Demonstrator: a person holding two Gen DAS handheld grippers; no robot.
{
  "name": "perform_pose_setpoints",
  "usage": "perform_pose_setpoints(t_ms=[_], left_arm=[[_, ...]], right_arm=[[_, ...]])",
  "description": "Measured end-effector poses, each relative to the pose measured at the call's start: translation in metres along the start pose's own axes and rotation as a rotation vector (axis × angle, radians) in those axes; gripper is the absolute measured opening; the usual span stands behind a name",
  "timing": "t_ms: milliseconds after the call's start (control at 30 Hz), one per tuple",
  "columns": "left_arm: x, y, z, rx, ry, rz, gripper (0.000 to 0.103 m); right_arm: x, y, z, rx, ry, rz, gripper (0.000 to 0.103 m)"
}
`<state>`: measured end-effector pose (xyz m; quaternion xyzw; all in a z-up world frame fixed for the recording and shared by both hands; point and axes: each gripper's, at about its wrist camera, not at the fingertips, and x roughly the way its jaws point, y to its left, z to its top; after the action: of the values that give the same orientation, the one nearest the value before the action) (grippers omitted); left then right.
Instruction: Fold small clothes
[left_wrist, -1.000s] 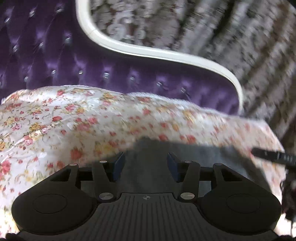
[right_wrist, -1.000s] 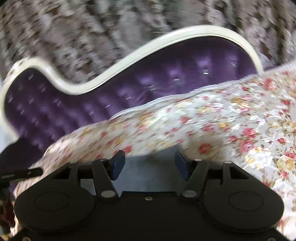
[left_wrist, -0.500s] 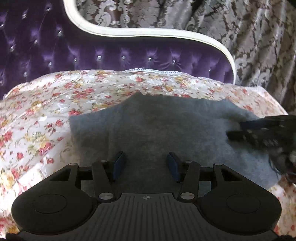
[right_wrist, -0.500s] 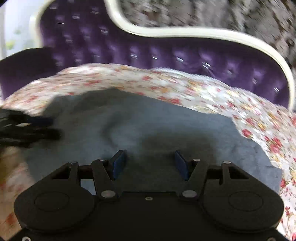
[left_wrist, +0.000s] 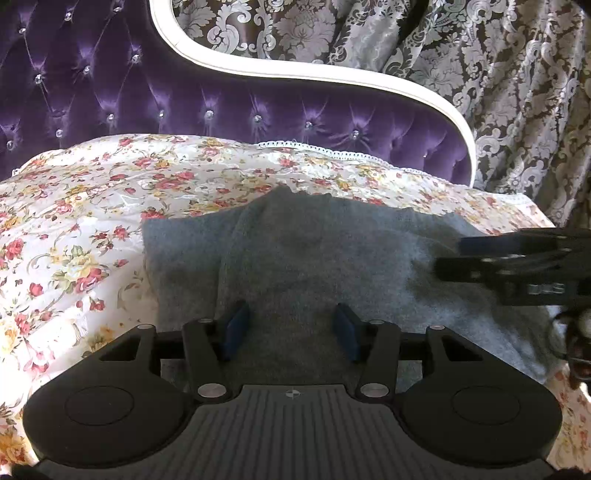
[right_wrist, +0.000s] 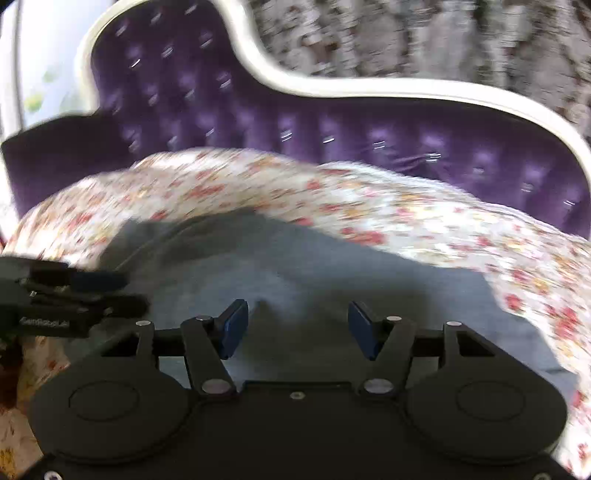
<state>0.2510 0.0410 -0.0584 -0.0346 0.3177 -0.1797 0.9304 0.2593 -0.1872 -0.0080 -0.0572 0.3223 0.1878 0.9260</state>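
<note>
A grey knitted garment (left_wrist: 314, 258) lies spread flat on a floral bedsheet (left_wrist: 85, 221). In the left wrist view my left gripper (left_wrist: 290, 317) hovers over the garment's near middle, open, with only flat cloth showing between its blue pads. My right gripper (left_wrist: 448, 254) comes in from the right edge over the garment's right side. The right wrist view is blurred: the right gripper (right_wrist: 295, 314) stands open above the garment (right_wrist: 332, 273), nothing pinched. There the left gripper (right_wrist: 127, 291) shows at the left edge, over the cloth's left part.
A purple tufted headboard (left_wrist: 221, 107) with a white curved frame (left_wrist: 295, 72) rises behind the bed. Patterned grey curtains (left_wrist: 498, 74) hang behind it and to the right. The floral sheet reaches out on both sides of the garment.
Both views dropped from the headboard onto the grey garment. My left gripper sank toward the cloth, then held still. My right gripper rolled level and slid sideways over the garment, still moving.
</note>
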Motion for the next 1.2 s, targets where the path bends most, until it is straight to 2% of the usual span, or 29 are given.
perform_pose_setpoints(t_ms=[67,167,233,300,433,533,633,700,933,967,1000,1100,1200], left_arm=[[-0.001,0.001,0.0,-0.004,0.002,-0.004,0.05],[-0.001,0.004,0.0,-0.02,0.001,-0.015,0.049],[-0.001,0.005,0.001,-0.033,0.0,-0.022,0.049],[-0.001,0.006,0.001,-0.045,-0.001,-0.029,0.049],[-0.001,0.008,0.001,-0.068,-0.006,-0.035,0.049],[-0.001,0.007,0.001,-0.07,-0.008,-0.031,0.05],[-0.002,0.007,0.0,-0.071,-0.008,-0.032,0.05],[-0.002,0.008,0.001,-0.078,-0.006,-0.037,0.05],[-0.002,0.01,0.001,-0.089,-0.004,-0.045,0.05],[-0.002,0.01,0.001,-0.091,-0.004,-0.046,0.05],[-0.002,0.01,0.001,-0.093,-0.004,-0.047,0.05],[-0.002,0.011,0.001,-0.095,-0.005,-0.051,0.05],[-0.003,0.01,0.001,-0.093,-0.004,-0.05,0.05]], right_arm=[[0.02,-0.006,0.007,0.043,0.036,-0.003,0.064],[0.049,-0.03,0.017,0.136,0.082,-0.056,0.064],[0.052,-0.05,0.02,0.203,0.075,-0.085,0.064],[0.044,-0.061,0.025,0.227,0.035,-0.06,0.064],[0.031,-0.057,0.033,0.097,-0.018,-0.051,0.063],[0.041,-0.051,0.035,-0.002,-0.006,-0.026,0.046],[0.051,-0.05,0.038,-0.046,-0.011,-0.043,0.046],[0.055,-0.052,0.04,-0.05,-0.021,-0.021,0.048],[0.071,-0.057,0.041,-0.092,0.052,0.024,0.049],[0.071,-0.056,0.041,-0.1,0.058,0.03,0.033],[0.072,-0.055,0.041,-0.111,0.061,0.039,0.007],[0.072,-0.052,0.046,-0.119,0.04,-0.011,0.006],[0.085,-0.06,0.052,-0.068,0.041,-0.072,0.006]])
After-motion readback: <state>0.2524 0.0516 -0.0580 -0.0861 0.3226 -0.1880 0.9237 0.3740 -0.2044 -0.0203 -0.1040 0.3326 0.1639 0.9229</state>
